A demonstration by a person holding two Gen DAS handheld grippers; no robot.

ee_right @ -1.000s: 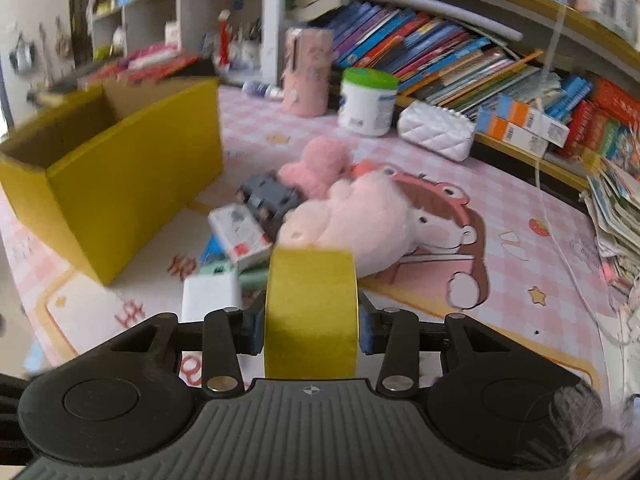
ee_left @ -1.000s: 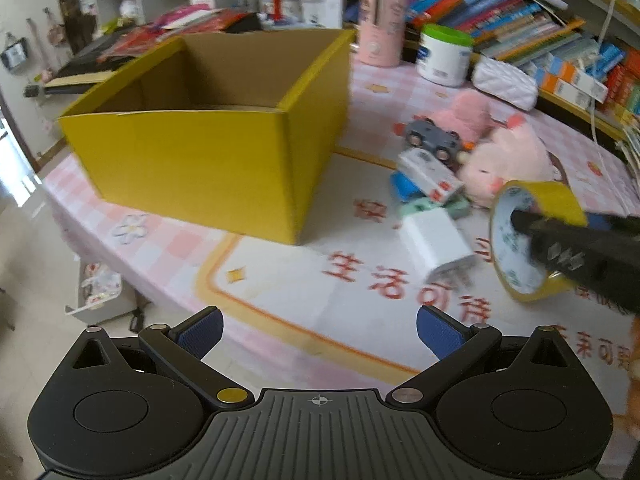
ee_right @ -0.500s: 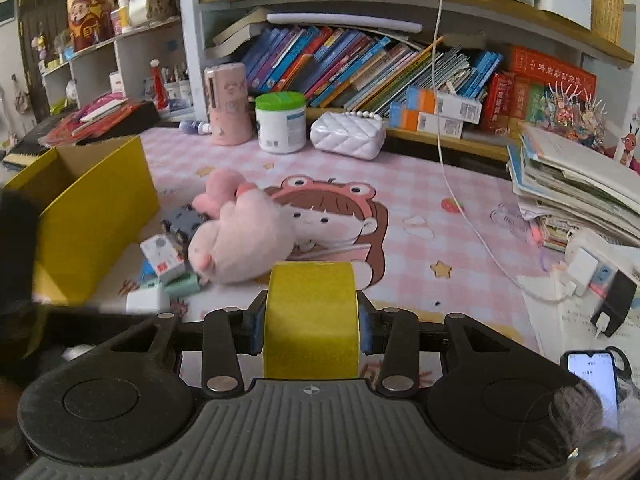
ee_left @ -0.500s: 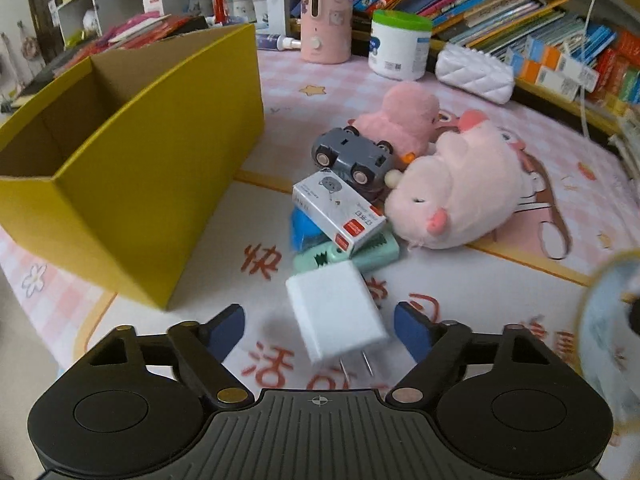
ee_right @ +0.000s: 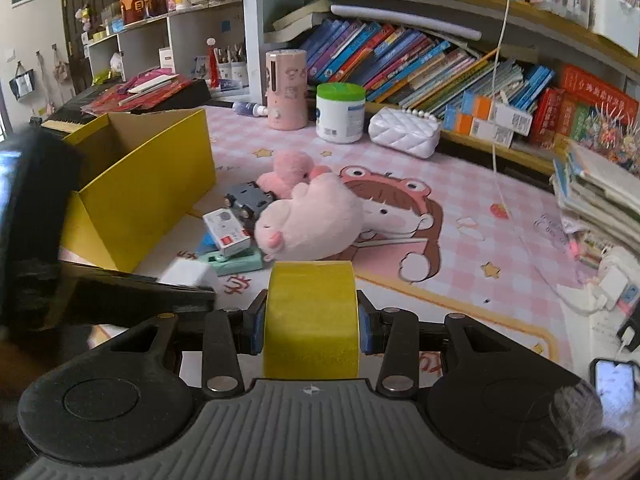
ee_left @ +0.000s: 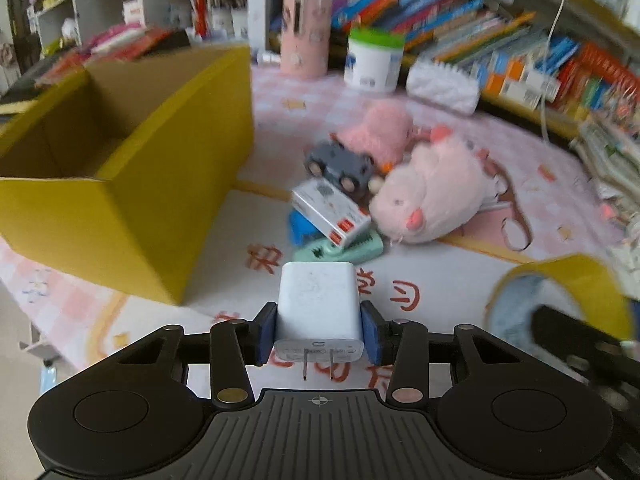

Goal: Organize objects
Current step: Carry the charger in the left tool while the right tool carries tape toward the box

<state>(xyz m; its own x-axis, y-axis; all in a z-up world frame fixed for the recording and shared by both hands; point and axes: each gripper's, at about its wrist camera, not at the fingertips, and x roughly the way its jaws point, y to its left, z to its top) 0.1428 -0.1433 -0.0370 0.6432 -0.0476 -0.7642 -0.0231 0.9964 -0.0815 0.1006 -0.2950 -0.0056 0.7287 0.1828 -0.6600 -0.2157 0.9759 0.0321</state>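
A white plug charger (ee_left: pixel 318 308) sits between the blue pads of my left gripper (ee_left: pixel 318 334). Its jaws are closing, the pads press both its sides, and its prongs point back at the camera. My right gripper (ee_right: pixel 311 330) is shut on a yellow tape roll (ee_right: pixel 311 316), which also shows at the right of the left wrist view as the tape roll (ee_left: pixel 560 300). An open yellow box (ee_left: pixel 132 184) stands to the left. Beyond the charger lie a small white carton (ee_left: pixel 330 212), a grey toy car (ee_left: pixel 338 164), a mint green item (ee_left: pixel 344 250) and a pink plush (ee_left: pixel 432 192).
At the back of the pink tablecloth stand a pink cylinder (ee_right: pixel 286 88), a green-lidded white tub (ee_right: pixel 340 112) and a white quilted pouch (ee_right: pixel 404 134), below shelves of books. Stacked papers (ee_right: pixel 600 192) and a phone (ee_right: pixel 614 384) lie at the right. A white cable (ee_right: pixel 496 120) hangs down.
My left gripper swung from the box towards the charger, came around it and closed on it. My right gripper kept the tape and drew back, so more of the table shows.
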